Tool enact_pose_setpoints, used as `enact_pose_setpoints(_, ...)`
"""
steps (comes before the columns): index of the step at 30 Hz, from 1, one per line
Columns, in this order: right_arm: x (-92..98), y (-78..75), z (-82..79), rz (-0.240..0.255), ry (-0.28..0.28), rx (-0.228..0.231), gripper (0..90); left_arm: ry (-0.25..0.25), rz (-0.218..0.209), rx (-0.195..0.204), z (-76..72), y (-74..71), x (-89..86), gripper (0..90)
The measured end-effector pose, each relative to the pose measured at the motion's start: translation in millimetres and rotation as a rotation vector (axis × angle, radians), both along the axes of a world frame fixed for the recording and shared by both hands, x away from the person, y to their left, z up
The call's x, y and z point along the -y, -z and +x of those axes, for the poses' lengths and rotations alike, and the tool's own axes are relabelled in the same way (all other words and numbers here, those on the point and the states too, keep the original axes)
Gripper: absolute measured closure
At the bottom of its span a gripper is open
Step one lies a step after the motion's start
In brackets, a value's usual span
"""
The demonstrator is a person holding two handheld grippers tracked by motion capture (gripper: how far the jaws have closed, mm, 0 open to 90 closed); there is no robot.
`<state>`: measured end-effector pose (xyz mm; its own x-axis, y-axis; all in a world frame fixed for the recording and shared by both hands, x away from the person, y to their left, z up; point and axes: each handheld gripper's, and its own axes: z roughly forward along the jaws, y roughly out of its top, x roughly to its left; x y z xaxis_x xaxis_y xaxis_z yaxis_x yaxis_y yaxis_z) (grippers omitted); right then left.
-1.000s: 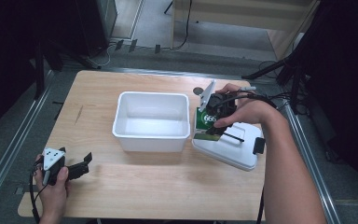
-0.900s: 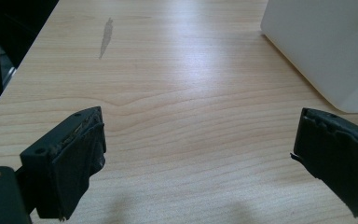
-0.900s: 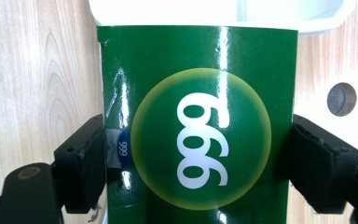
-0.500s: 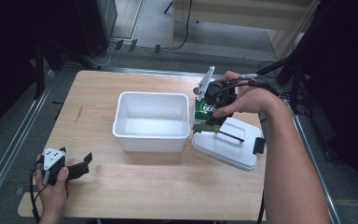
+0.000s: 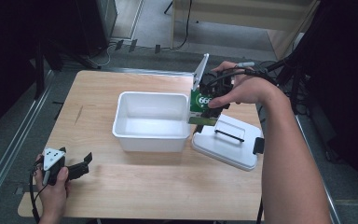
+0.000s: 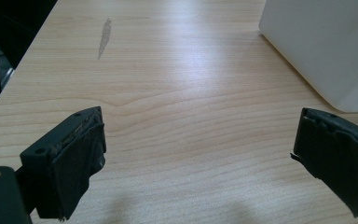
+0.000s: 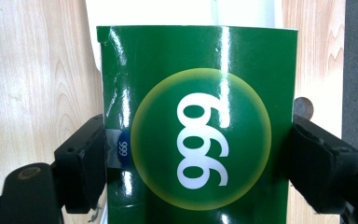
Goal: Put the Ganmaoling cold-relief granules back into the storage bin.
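Your right tool (image 5: 204, 103) is clamped on the green box (image 5: 200, 106) at the white tub's (image 5: 151, 137) right rim. Looks like mid-transfer: next, carry it over the tub and lower. Left tool (image 5: 74, 169) sits apart, idle on the counter (image 5: 168, 186).

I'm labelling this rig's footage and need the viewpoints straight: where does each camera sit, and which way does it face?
High view: above the person's side, facing forward and down on the wooden table; both forearms show, the left gripper open, the right gripper clamping the green box.
Left gripper view: rides the left gripper, looking past its parted jaws along the table toward the white tub.
Right gripper view: rides the right gripper, facing the green box between its jaws.
Shared: the tub appears in the high and left gripper views.
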<state>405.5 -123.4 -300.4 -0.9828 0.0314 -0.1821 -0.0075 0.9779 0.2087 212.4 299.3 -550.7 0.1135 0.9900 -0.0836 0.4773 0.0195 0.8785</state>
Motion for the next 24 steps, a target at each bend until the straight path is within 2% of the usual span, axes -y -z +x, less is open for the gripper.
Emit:
enact_pose_setpoints(6, -12.0, -2.9, 0.7, -0.010, -0.005, -0.001, 16.1, 0.002, 0.001, 0.000, 0.1, 0.0, 0.0, 2.9)
enact_pose_setpoints(11, -25.7, -1.8, 1.0, 0.009, -0.016, -0.010, 16.1, 0.005, 0.005, -0.002, -0.2, -0.2, 0.1, 2.9)
enact_pose_setpoints(15, -40.1, 2.0, 2.3, 0.009, -0.027, -0.017, 16.1, 0.008, 0.007, 0.000, -0.2, -0.1, 0.3, 2.9)
enact_pose_setpoints(24, -60.1, 11.3, 4.9, 0.008, -0.042, -0.015, 16.1, 0.013, 0.004, -0.002, -0.3, -0.2, 0.5, 2.9)
